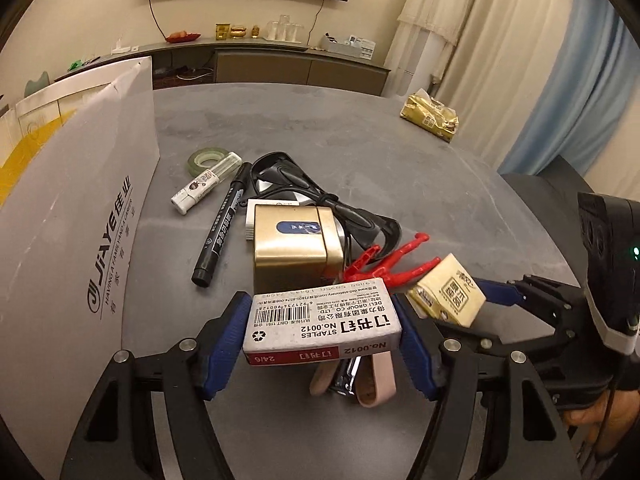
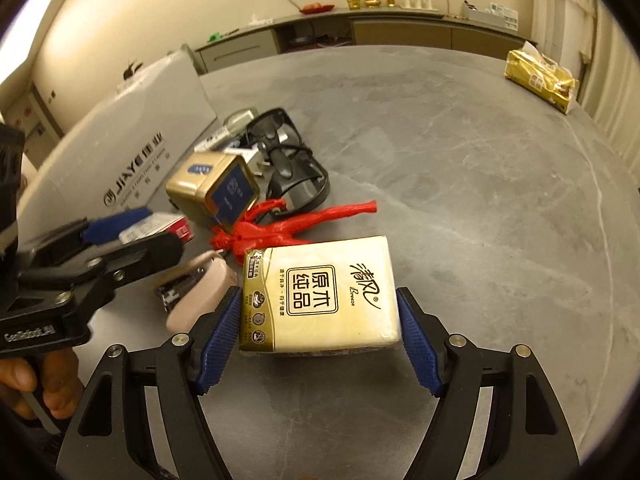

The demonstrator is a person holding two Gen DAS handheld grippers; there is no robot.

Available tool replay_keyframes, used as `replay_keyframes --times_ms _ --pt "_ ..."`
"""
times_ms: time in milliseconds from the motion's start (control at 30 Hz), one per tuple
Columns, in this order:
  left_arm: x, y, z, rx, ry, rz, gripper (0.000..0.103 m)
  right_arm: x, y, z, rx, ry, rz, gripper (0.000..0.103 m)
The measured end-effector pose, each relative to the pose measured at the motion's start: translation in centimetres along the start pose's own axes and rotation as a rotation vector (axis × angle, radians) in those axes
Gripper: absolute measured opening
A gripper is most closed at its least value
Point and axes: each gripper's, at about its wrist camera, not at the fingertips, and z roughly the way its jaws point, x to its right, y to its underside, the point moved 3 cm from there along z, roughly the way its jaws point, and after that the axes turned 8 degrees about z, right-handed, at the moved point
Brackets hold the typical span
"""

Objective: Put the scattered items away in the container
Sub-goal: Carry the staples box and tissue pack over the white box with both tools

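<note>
1. The left gripper was clamped on a box of staples, blue pads pressing its two short ends; the box hung clear of the grey table, so it was lifted for carrying, not resting.
2. The right gripper was closed on a tissue pack, squeezed across its width and also raised off the table.
3. The white container stood at about 9 o'clock of the pile, one wall facing the grippers; its opening was out of sight.
4. Still loose between 11 and 1 o'clock: a marker, a gold tin, a black cable, a red plastic figure, a tape roll; a pink stapler lay under the staples.
5. Holding one item in each gripper probably allowed both to go into the container in one trip.
</note>
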Motion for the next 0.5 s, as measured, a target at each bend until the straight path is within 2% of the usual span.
replay_keyframes --times_ms 67,167,333,500 --pt "-0.3 0.0 -1.1 0.015 0.039 -0.039 0.071 0.1 0.0 -0.4 0.01 -0.011 0.01 0.077" --pt "-0.9 0.1 -3.1 0.039 0.054 -0.075 0.071 -0.2 0.3 -0.8 0.018 -0.004 0.001 0.077" --pt "-1.1 0.7 -6.2 0.068 0.011 -0.072 0.071 -1.4 1.1 -1.9 0.03 0.002 -0.032 0.077" --pt "-1.0 1.3 -8.3 0.066 -0.042 -0.068 0.071 -2.7 1.7 -3.1 0.039 0.012 -0.054 0.077"
